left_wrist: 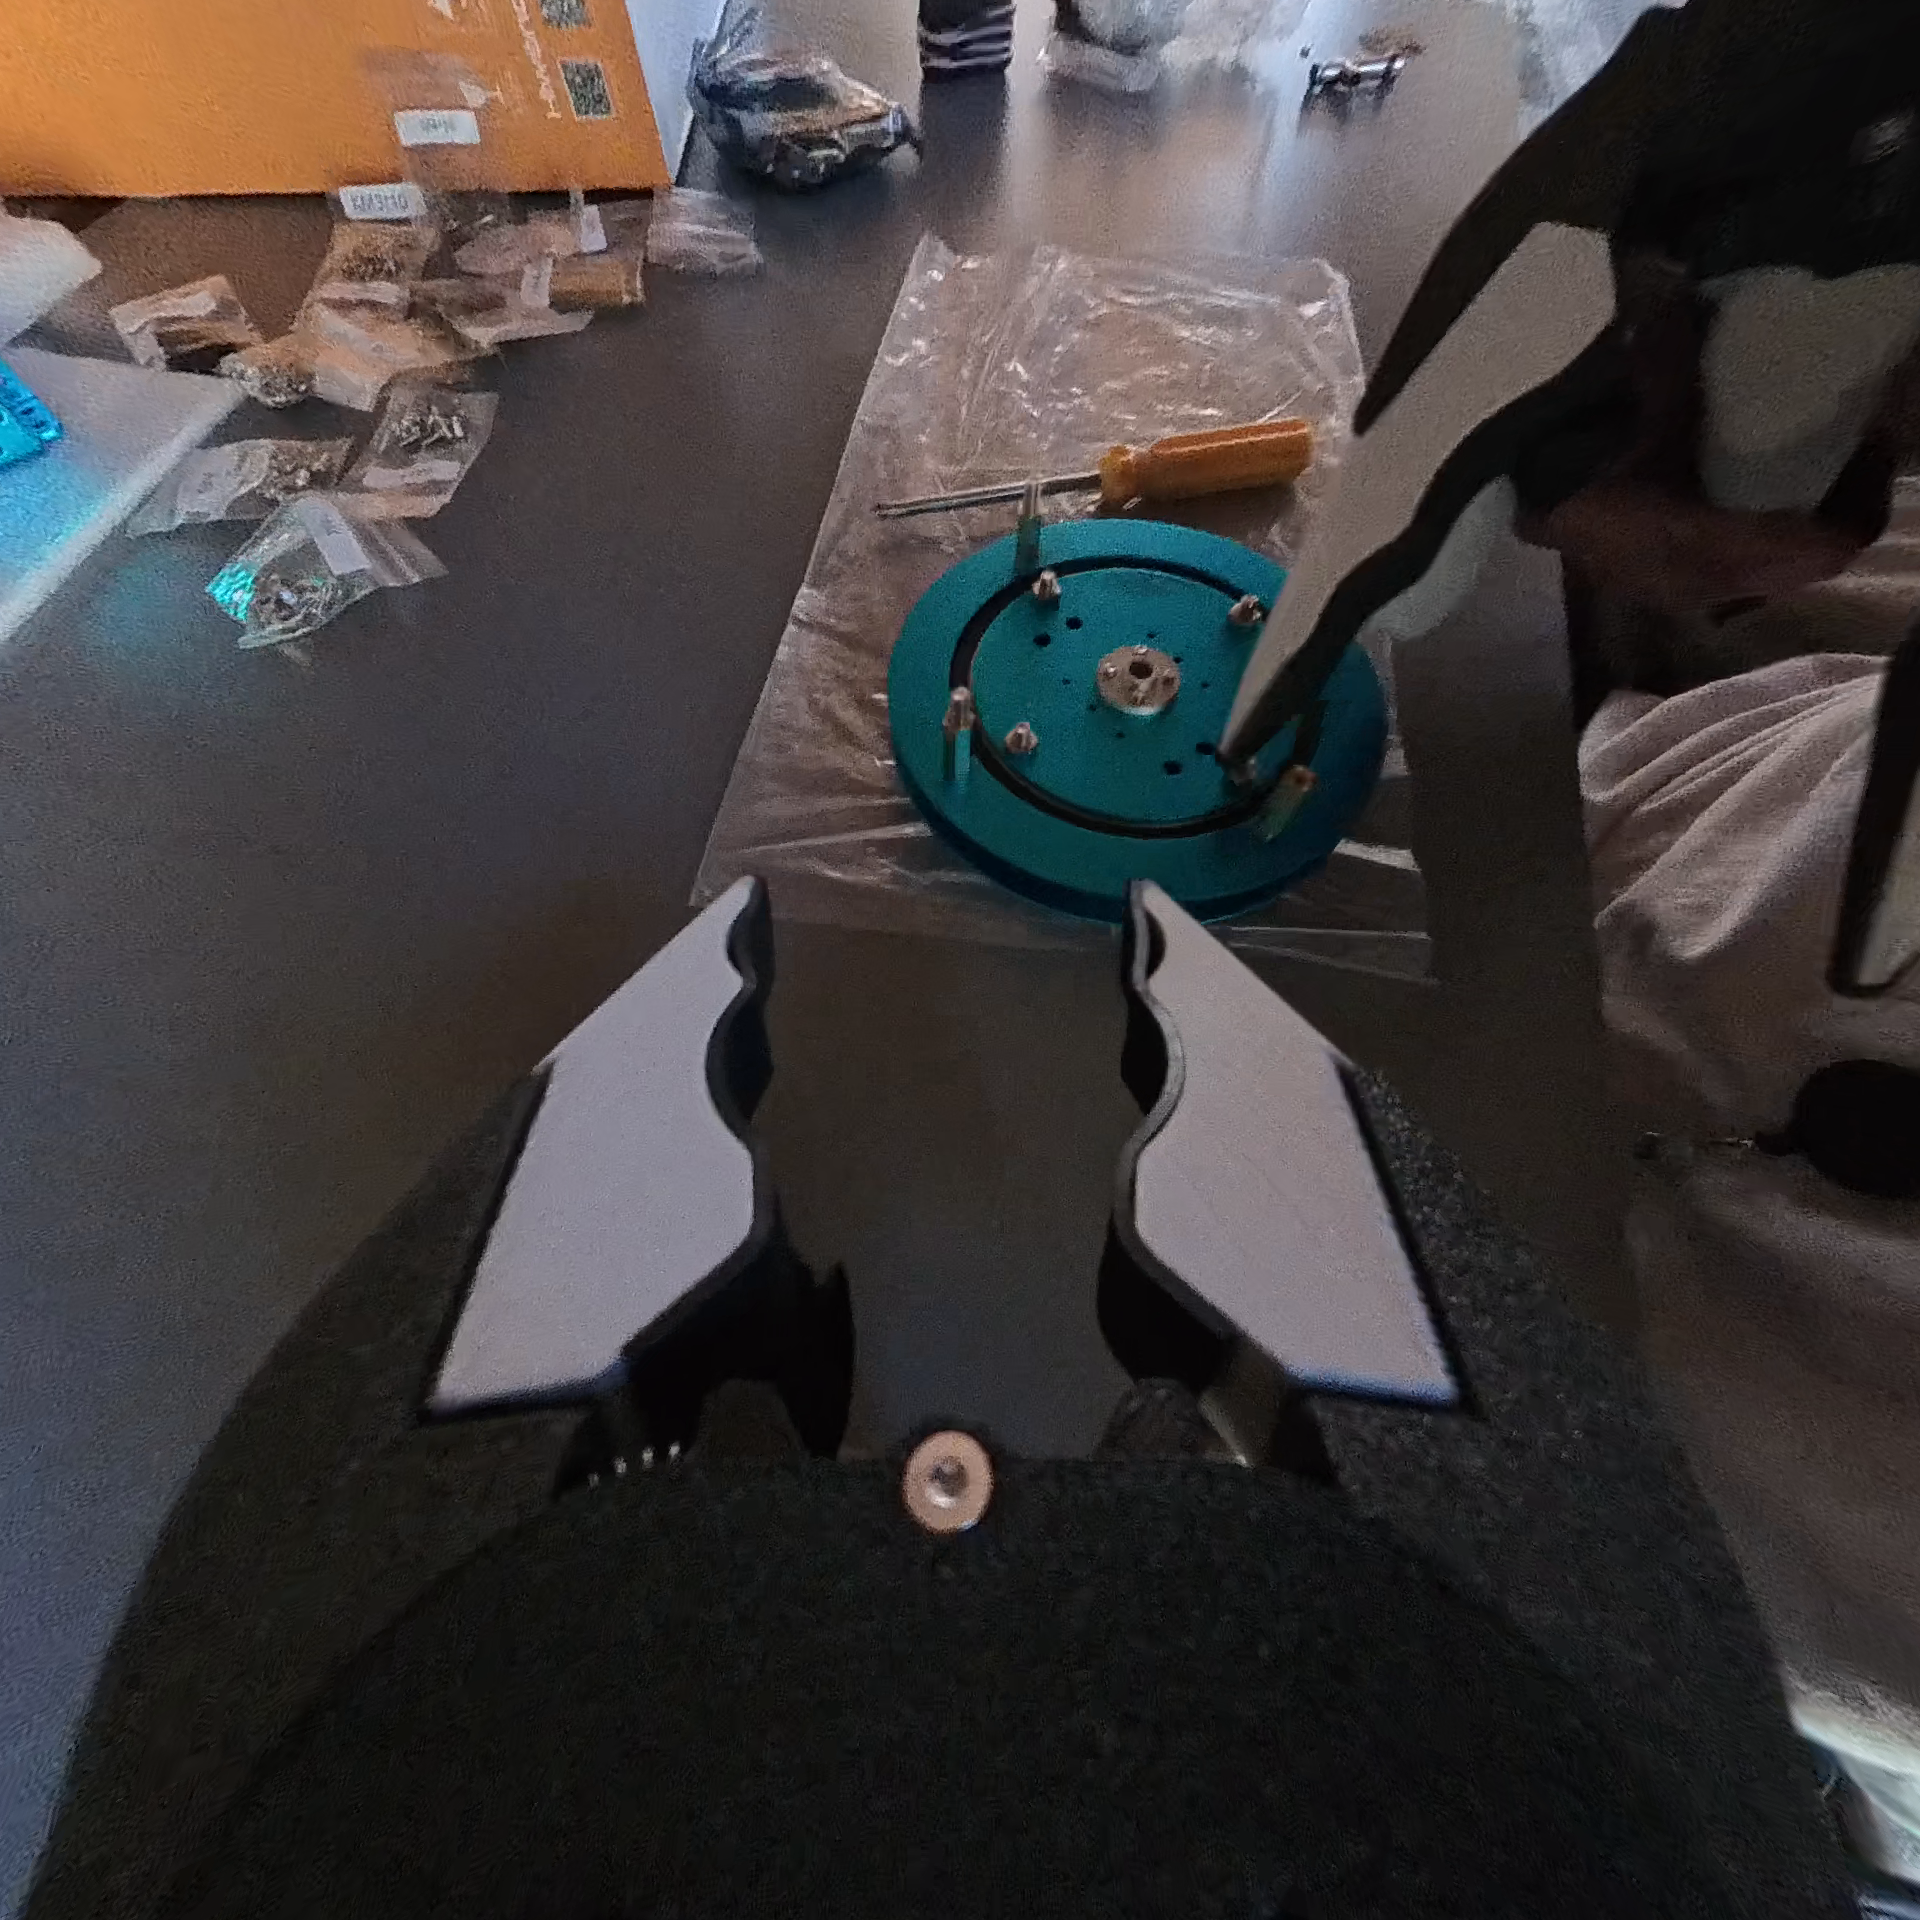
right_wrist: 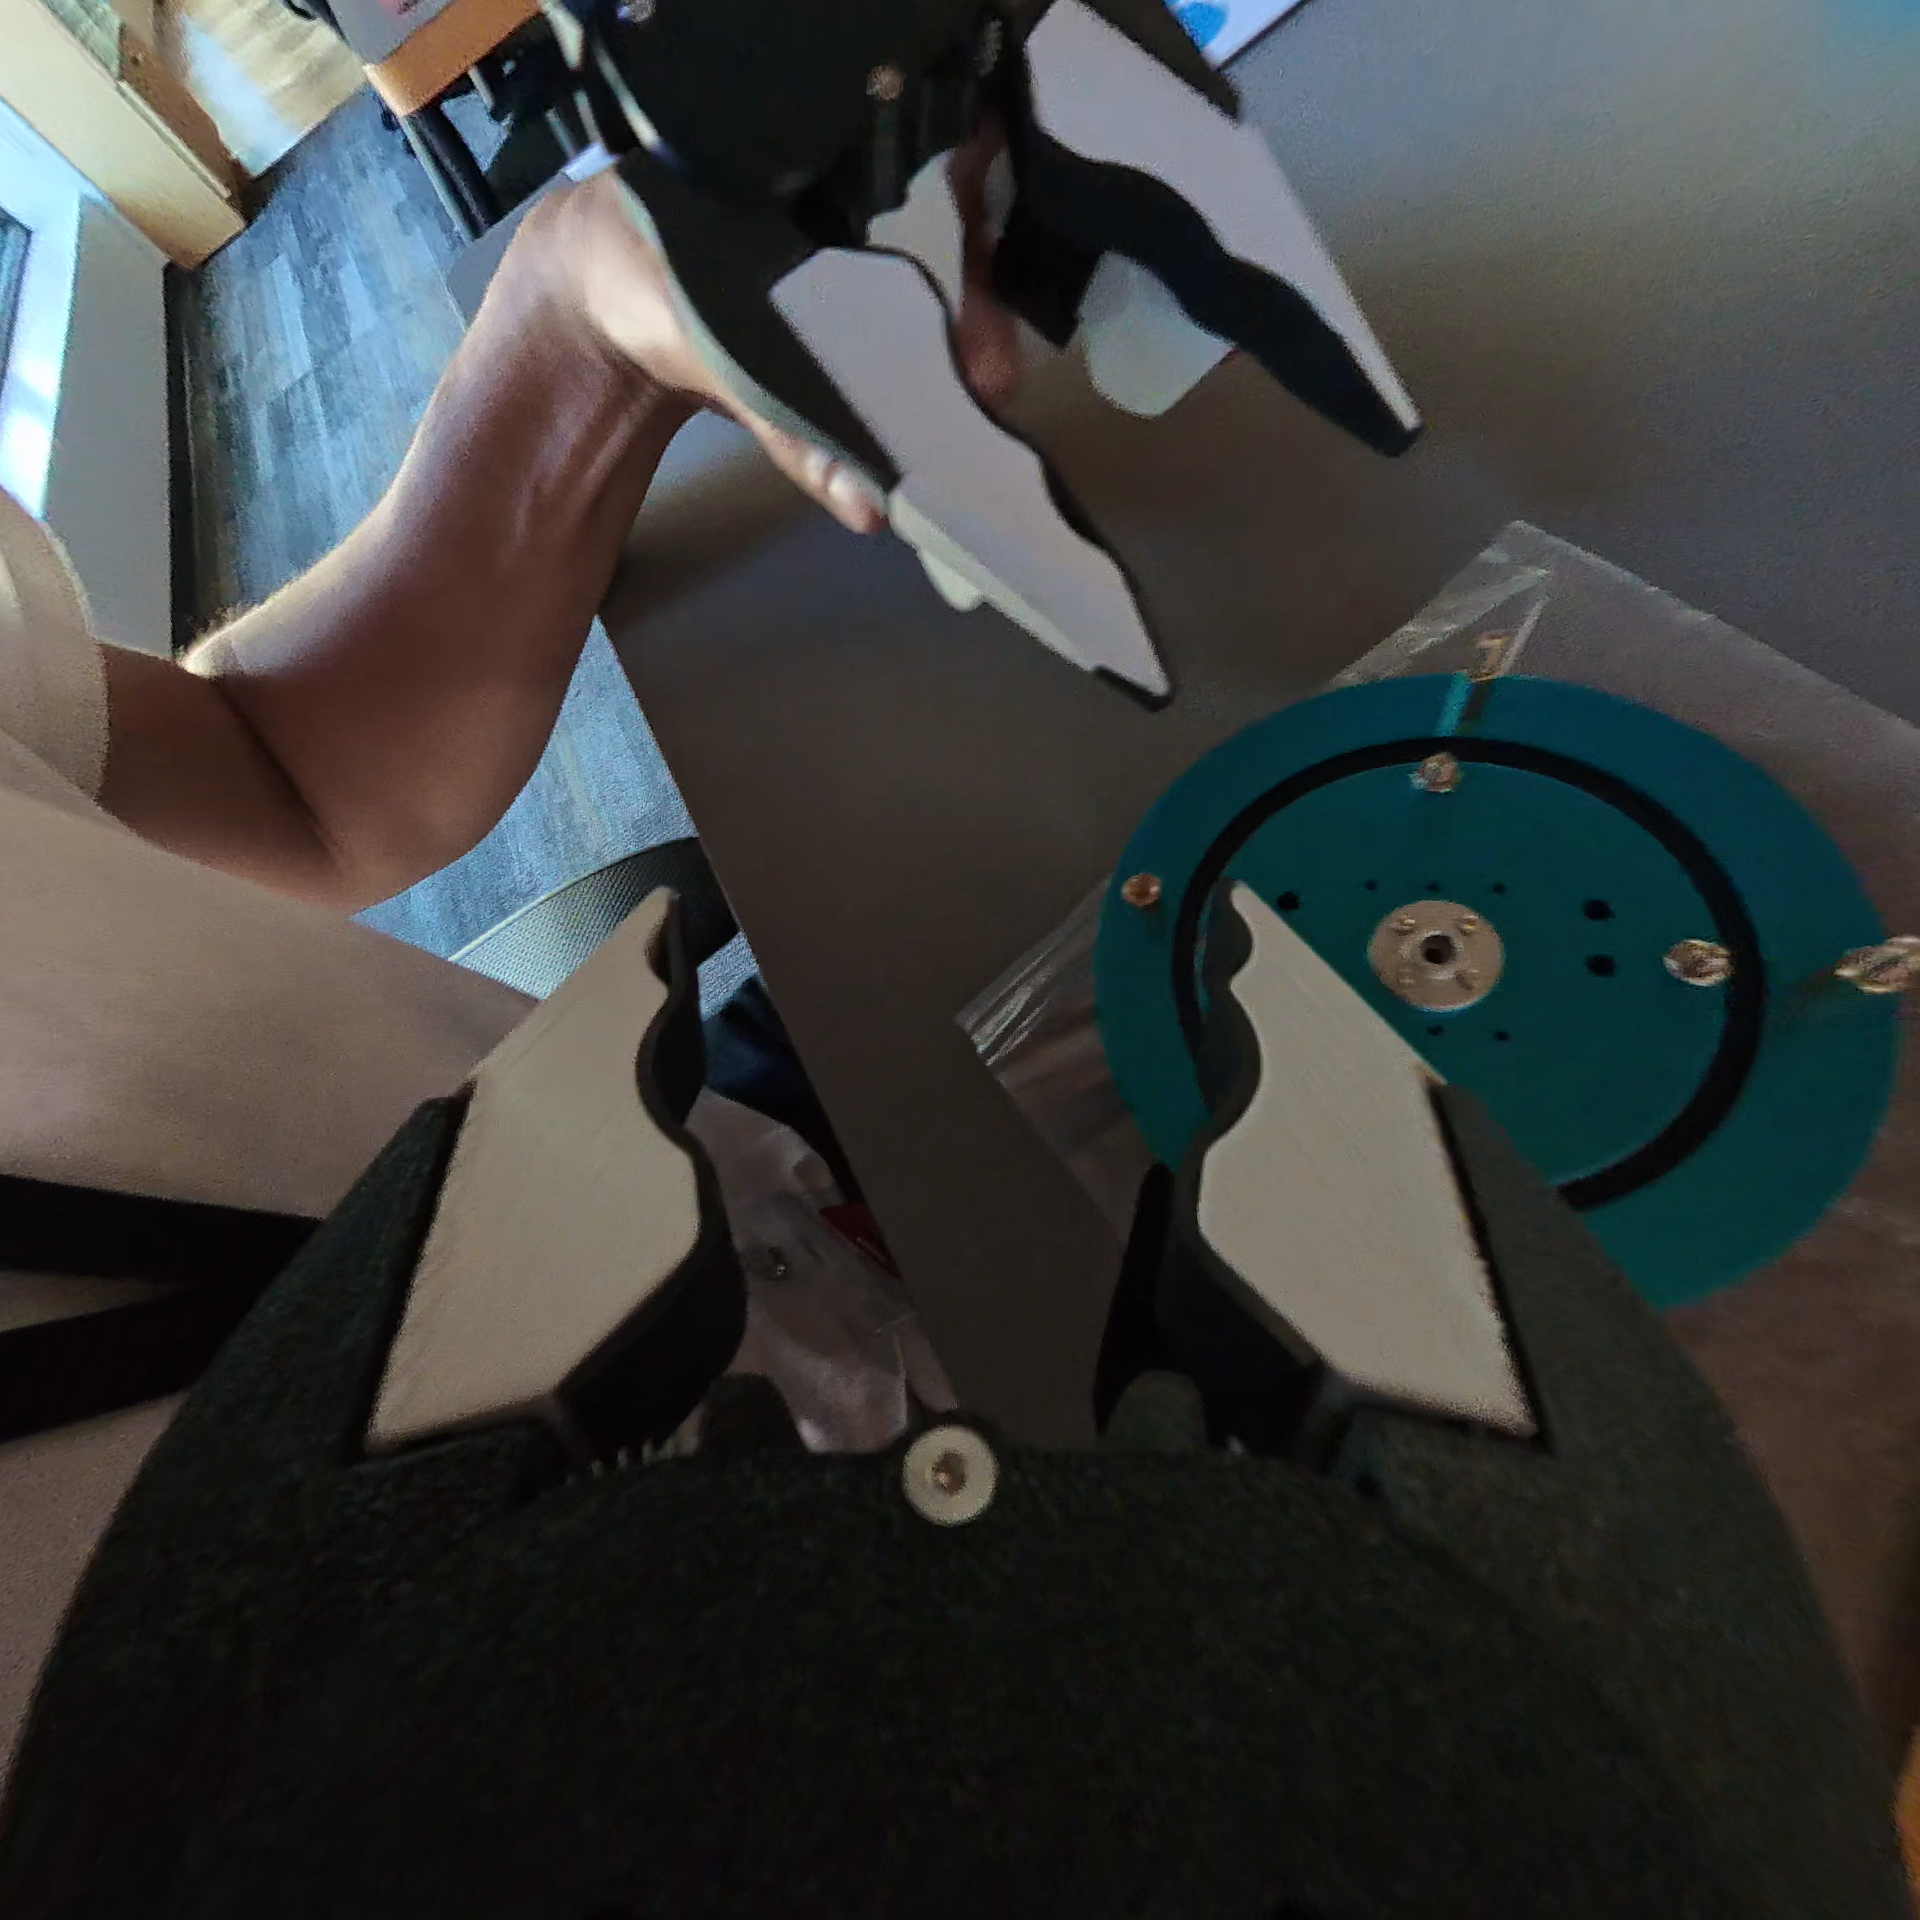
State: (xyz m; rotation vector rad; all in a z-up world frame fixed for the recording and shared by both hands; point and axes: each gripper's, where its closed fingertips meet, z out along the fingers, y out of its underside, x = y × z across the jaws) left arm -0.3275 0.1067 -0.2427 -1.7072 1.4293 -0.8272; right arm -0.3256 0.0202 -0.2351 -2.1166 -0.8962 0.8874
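A teal metal disc (left_wrist: 1138, 717) with a black ring groove, a silver hub (left_wrist: 1138, 681) and several upright brass standoffs lies on a clear plastic bag (left_wrist: 1091, 343). My left gripper (left_wrist: 948, 904) is open and empty, just short of the disc's near rim. My right gripper (left_wrist: 1548, 862) comes in from the right, open, and one of its fingers (left_wrist: 1351, 540) has its tip on the disc by a standoff. In the right wrist view, my right gripper (right_wrist: 951, 904) is open, one fingertip over the disc (right_wrist: 1558, 1039). The left gripper (right_wrist: 1268, 561) shows above.
A screwdriver with an orange handle (left_wrist: 1205, 457) lies on the bag behind the disc. Several small bags of hardware (left_wrist: 343, 343) and an orange box (left_wrist: 312, 94) are at the back left. A person's forearm (right_wrist: 436, 623) and the table edge (right_wrist: 665, 748) are at left.
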